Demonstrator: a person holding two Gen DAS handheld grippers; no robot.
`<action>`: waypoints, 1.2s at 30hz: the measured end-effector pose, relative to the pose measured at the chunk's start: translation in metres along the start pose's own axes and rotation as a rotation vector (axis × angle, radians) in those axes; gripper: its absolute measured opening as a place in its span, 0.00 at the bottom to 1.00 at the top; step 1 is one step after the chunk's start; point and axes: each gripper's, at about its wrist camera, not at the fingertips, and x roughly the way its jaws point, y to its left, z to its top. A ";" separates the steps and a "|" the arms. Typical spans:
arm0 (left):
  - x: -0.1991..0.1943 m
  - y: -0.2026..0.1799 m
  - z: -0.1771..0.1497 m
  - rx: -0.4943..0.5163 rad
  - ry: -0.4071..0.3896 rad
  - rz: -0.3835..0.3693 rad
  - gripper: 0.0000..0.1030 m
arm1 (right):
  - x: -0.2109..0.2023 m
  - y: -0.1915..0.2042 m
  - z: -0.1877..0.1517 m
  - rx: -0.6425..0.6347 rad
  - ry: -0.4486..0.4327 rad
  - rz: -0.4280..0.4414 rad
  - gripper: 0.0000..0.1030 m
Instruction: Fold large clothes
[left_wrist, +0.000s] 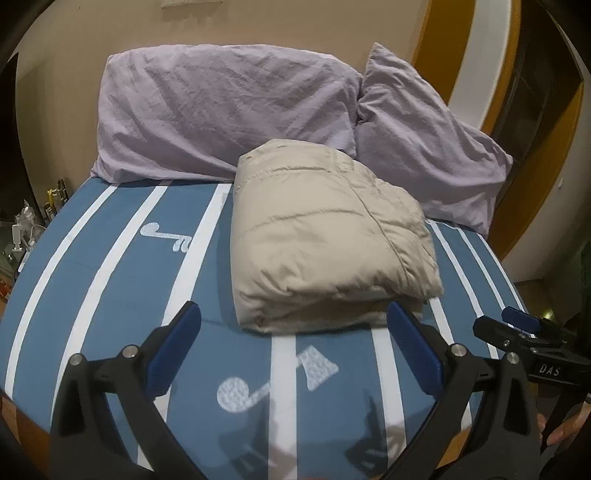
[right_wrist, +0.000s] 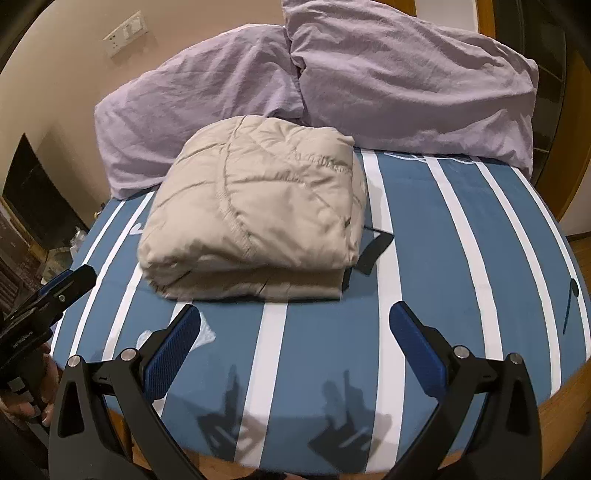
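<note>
The folded jacket (left_wrist: 325, 243) lies on the bed (left_wrist: 110, 280) before the pillows (left_wrist: 221, 114); both grippers, left (left_wrist: 293, 341) and right (right_wrist: 295, 341), gape wide, empty (puffy, light, slippery: grip its thick folded edge)

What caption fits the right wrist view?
Folded beige jacket lies on the striped bed before two pillows; right tool open, empty.

Both wrist views angled down, near; shared folded jacket (left_wrist: 328, 236) on bed (right_wrist: 461, 258)
</note>
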 end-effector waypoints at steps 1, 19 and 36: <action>-0.003 -0.001 -0.003 0.002 0.001 -0.003 0.97 | -0.004 0.001 -0.004 0.000 -0.002 0.000 0.99; -0.024 -0.004 -0.024 -0.022 0.000 -0.034 0.97 | -0.021 0.013 -0.025 -0.005 -0.035 0.014 0.99; -0.024 -0.007 -0.027 -0.025 0.011 -0.047 0.97 | -0.027 0.012 -0.027 0.003 -0.062 0.012 0.99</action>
